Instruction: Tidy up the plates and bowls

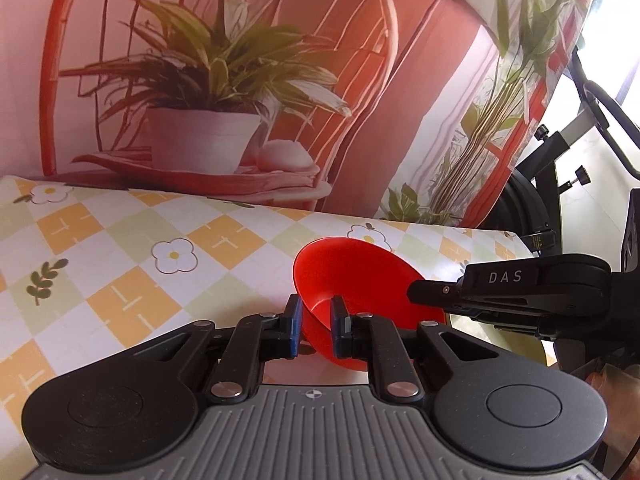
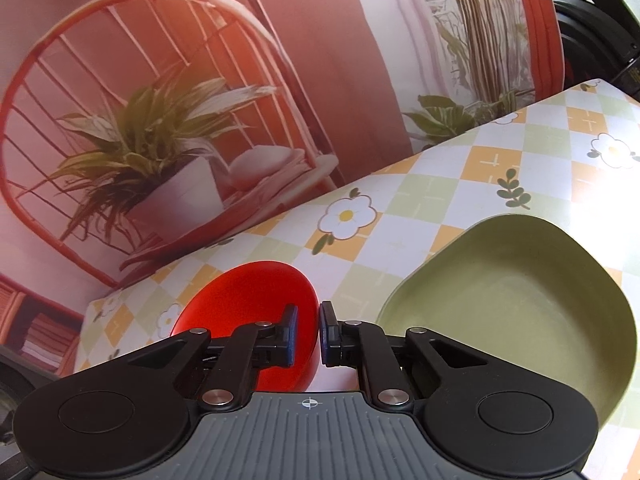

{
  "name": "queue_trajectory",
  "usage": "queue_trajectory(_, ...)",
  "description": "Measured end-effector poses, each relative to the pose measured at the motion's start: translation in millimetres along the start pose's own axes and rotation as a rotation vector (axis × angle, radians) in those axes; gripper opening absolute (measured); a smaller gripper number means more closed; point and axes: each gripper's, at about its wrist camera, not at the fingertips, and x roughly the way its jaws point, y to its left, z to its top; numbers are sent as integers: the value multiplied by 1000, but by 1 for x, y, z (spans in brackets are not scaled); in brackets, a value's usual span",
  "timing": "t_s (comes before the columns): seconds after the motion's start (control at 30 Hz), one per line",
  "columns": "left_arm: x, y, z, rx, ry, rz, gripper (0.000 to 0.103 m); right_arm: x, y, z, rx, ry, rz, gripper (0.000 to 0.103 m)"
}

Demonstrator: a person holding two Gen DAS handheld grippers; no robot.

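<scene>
A red bowl [image 1: 360, 276] hangs tilted above the table, its opening turned up and to the left. My left gripper [image 1: 316, 320] is shut on its near wall, one blue pad inside and one outside. My right gripper [image 1: 420, 294] comes in from the right and meets the bowl's right rim. In the right wrist view the red bowl [image 2: 244, 300] lies left of centre, and its rim sits in the narrow gap of my right gripper [image 2: 309, 332]. A pale green rounded dish [image 2: 520, 312] rests on the table to the right.
The table [image 1: 120, 264] wears a checked cloth in orange, green and white with flowers. A printed backdrop [image 1: 200, 80] of a potted plant stands along its far edge. Black exercise equipment [image 1: 560, 160] stands past the table's right end.
</scene>
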Motion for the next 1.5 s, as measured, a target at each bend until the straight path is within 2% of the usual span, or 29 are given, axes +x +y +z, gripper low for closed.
queue_trajectory(0.37,-75,-12,-2,19,-72,24,16,-58,11,-19,28,-26,121,12)
queue_trajectory(0.57,-111,-33,-8,40,-104,32,16,-101,7,-27,27,-65,186,12)
queue_trajectory(0.77,-136,-62,-19,39,-134,0,16,-144,-10,-28,0,-119,222,12)
queue_trajectory(1.1,-146,-121,-42,59,-135,-68,16,-198,-65,-38,-31,-197,201,12)
queue_trajectory(1.5,-124,-167,-83,99,-83,-114,16,-223,-143,-71,3,-237,166,12)
